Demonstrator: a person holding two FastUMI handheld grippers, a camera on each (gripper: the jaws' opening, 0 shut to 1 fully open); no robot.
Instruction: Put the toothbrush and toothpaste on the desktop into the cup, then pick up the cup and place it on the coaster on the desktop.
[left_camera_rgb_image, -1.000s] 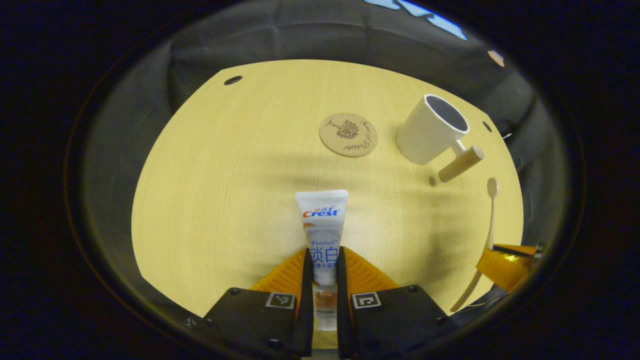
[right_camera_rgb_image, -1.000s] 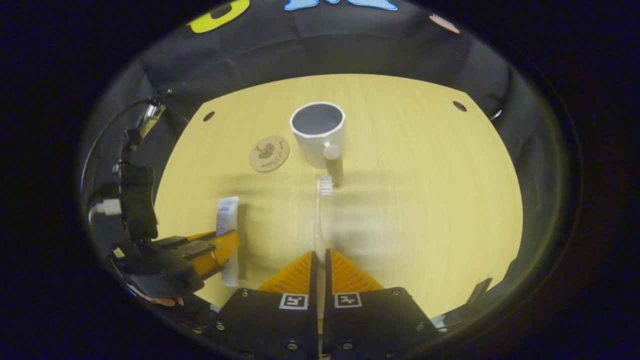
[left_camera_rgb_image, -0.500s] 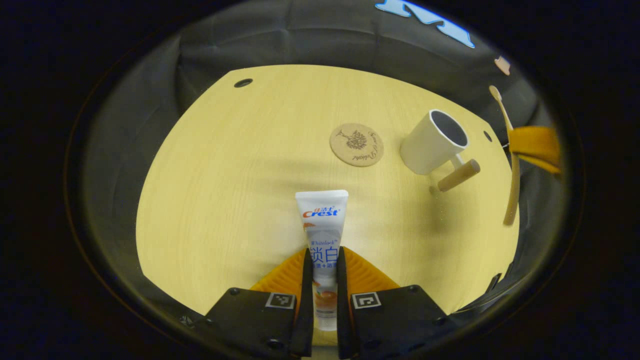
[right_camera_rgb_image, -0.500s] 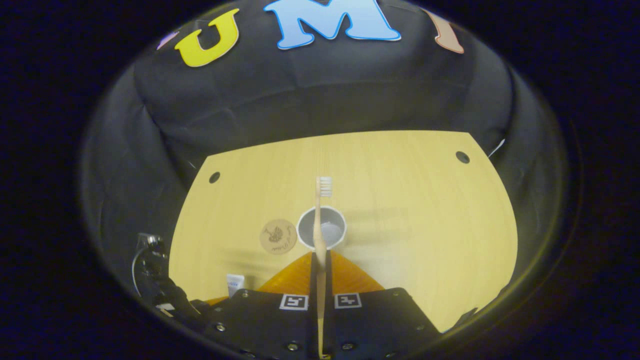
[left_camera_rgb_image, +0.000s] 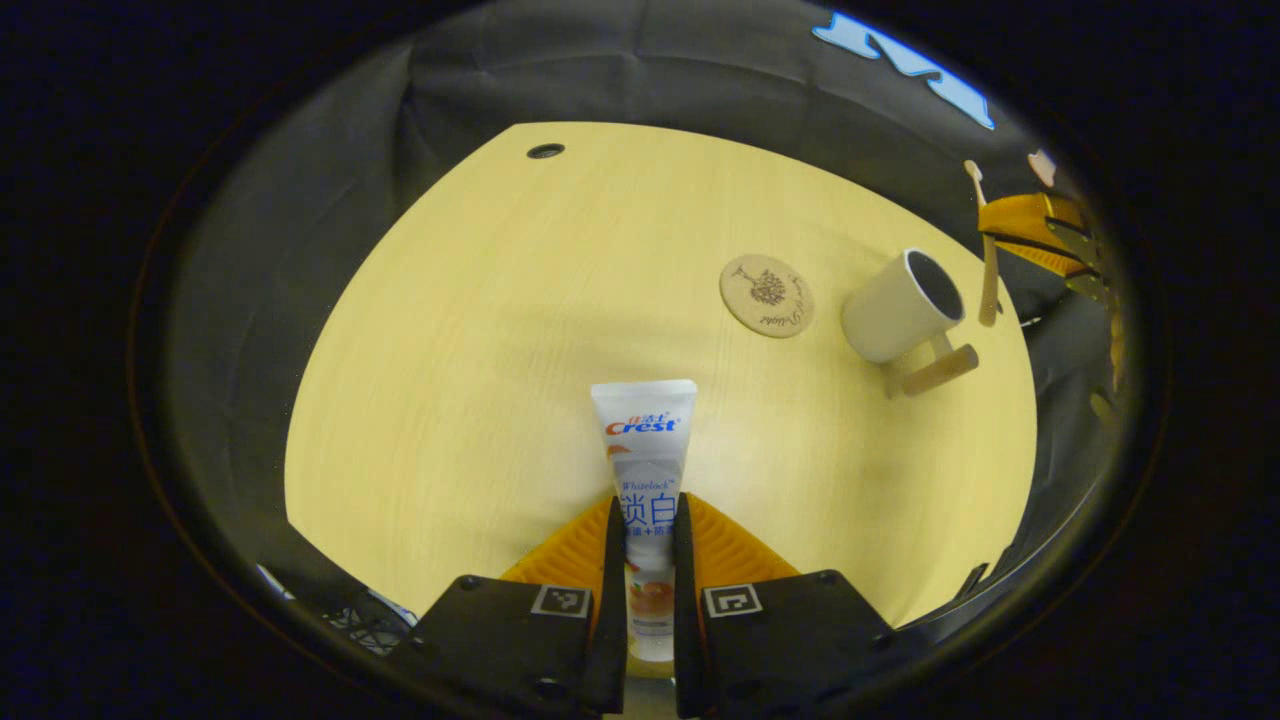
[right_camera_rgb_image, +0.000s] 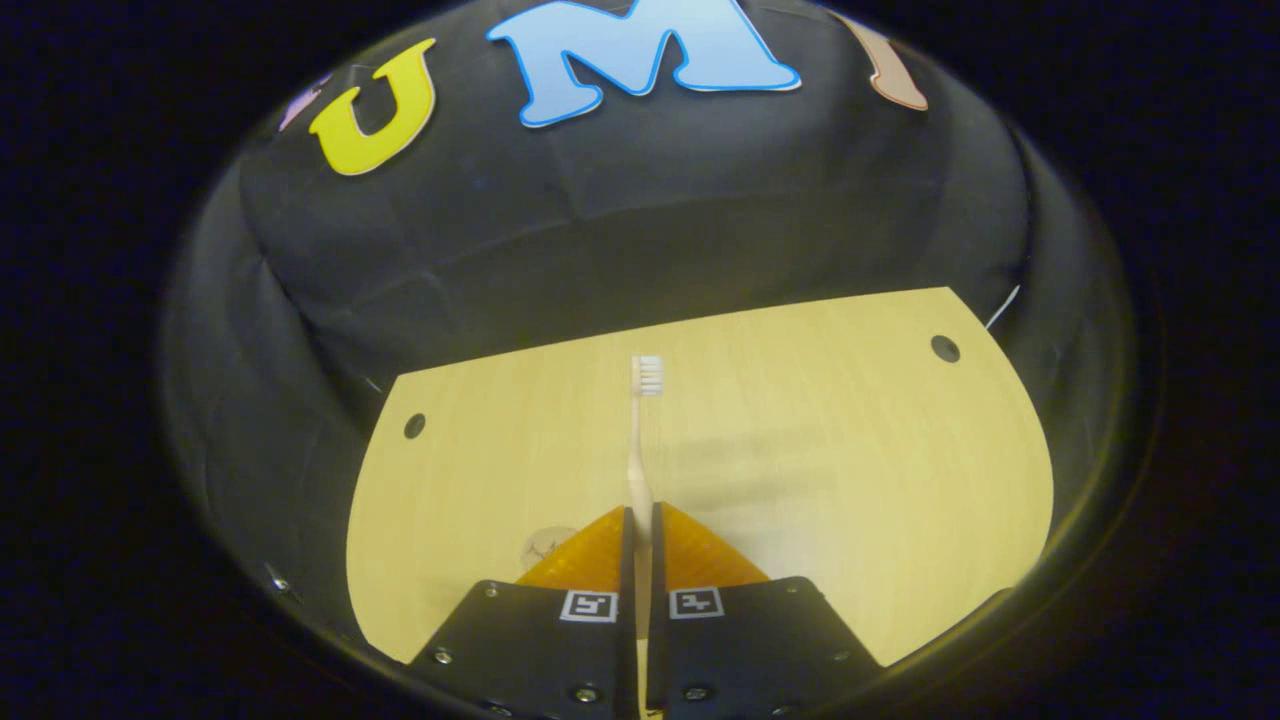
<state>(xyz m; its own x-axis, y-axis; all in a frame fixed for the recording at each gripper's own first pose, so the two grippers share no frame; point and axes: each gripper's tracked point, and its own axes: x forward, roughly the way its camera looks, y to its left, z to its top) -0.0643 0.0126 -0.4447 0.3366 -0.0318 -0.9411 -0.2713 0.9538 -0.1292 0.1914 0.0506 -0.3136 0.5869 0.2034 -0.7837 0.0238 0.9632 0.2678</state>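
In the left gripper view my left gripper (left_camera_rgb_image: 648, 520) is shut on a white toothpaste tube (left_camera_rgb_image: 644, 450) that points forward above the pale wooden desktop (left_camera_rgb_image: 520, 330). Farther right stand the round cork coaster (left_camera_rgb_image: 767, 295) and the white cup (left_camera_rgb_image: 897, 307) with its wooden handle. Above the cup the right gripper (left_camera_rgb_image: 1030, 235) holds the pale toothbrush (left_camera_rgb_image: 987, 260) upright. In the right gripper view my right gripper (right_camera_rgb_image: 640, 520) is shut on the toothbrush (right_camera_rgb_image: 640, 440), bristles up, over the desktop (right_camera_rgb_image: 850, 450). A sliver of the coaster (right_camera_rgb_image: 545, 543) peeks out beside the left orange finger.
Dark cable holes sit near the desktop's far corners (left_camera_rgb_image: 545, 151) (right_camera_rgb_image: 944, 348) (right_camera_rgb_image: 414, 426). Black cloth walls the booth behind the desktop.
The right gripper has lifted the toothbrush off the desktop, turned it upright and brought it above the cup. The left gripper keeps the toothpaste and has shifted a little left.
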